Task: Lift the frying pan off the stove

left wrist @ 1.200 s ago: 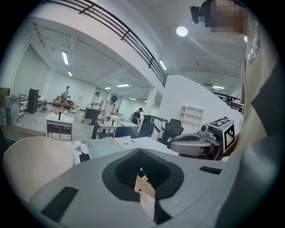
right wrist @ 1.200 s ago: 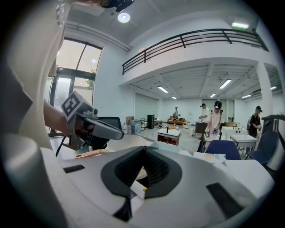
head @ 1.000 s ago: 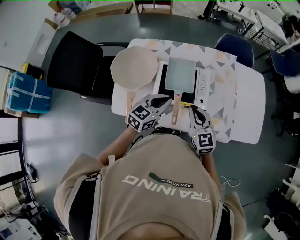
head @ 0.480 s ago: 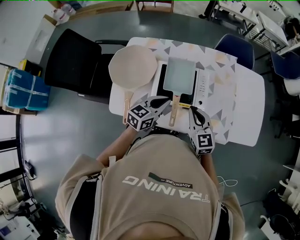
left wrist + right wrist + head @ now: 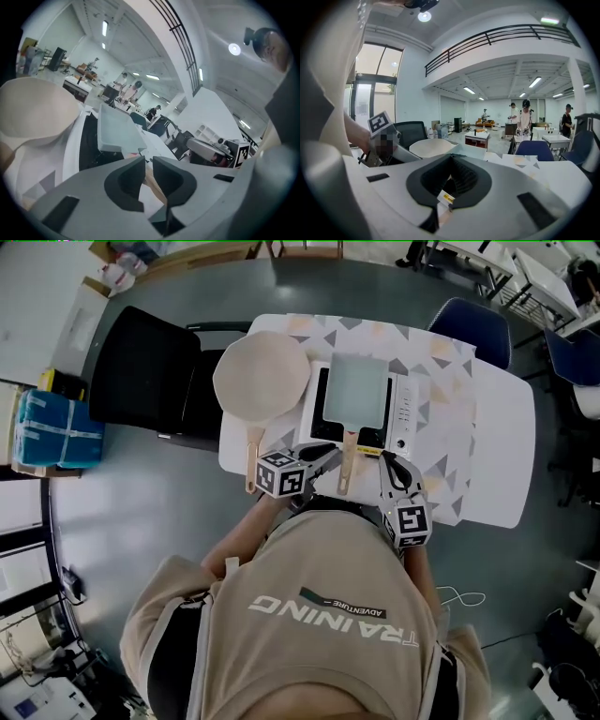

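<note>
Grey-green square frying pan (image 5: 361, 388) sits flat on the stove (image 5: 405, 411), not lifted. The stove is white with a black top and stands on a patterned cloth (image 5: 441, 362) over the white table (image 5: 497, 451). The pan's wooden handle (image 5: 346, 465) sticks out toward the person, past the stove's front edge

Left gripper (image 5: 323, 452): head view puts it just left of the handle, marker cube toward the person. In the left gripper view its fingers are a narrow gap apart and opening. The handle shows in that gap, but the pads don't press on it. Same view has the frying pan straight ahead on the black stove top

Right gripper (image 5: 394, 463): just right of the handle, near the stove's front right corner. The right gripper view shows the fingers together with tips meeting and nothing clamped. A yellow label is visible through the hollow behind the tips

Round beige pan (image 5: 261, 376) sits on the table just left of the stove. Its own wooden handle points toward the person and ends beside the left gripper's cube. Can't tell if it touches the stove

Black chair (image 5: 150, 371) is left of the table, blue chair (image 5: 469, 324) on the far side. Person in a beige top fills the lower half of the head view
</note>
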{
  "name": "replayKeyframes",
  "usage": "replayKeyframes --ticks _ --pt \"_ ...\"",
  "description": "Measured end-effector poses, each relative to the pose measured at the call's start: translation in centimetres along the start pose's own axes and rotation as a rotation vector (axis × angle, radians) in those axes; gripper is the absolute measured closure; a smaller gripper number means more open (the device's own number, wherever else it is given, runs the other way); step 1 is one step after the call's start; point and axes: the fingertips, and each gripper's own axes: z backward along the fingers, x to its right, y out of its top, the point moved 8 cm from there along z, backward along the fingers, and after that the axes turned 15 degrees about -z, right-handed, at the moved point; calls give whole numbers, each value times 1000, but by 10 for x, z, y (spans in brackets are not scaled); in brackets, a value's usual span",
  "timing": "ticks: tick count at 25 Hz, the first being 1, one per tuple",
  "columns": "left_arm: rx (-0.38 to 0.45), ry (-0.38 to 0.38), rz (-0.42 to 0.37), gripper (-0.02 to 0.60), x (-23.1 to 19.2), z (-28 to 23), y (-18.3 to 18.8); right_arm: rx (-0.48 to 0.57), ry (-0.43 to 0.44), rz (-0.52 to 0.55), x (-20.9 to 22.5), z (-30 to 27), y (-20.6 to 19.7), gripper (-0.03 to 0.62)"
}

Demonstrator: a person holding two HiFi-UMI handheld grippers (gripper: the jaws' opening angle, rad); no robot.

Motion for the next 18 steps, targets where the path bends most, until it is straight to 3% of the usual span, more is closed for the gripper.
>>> replayKeyframes --ticks 2,4,9,14,18 --pt "-5 -33 72 502 -4 -5 -5 -5 -1 -8 5 0 -2 597" --pt "-9 -89 155 442 -6 -12 -10 -18 6 -4 9 0 -5 597" --pt "-45 -126 262 424 -14 -22 -22 -26 10 3 12 -2 -6 597" --pt "-78 -234 455 382 -14 -37 -36 -31 2 -1 14 -1 -8 597" --pt "-74 -300 546 382 -17 -50 -39 -37 -16 -15 19 2 -13 597"
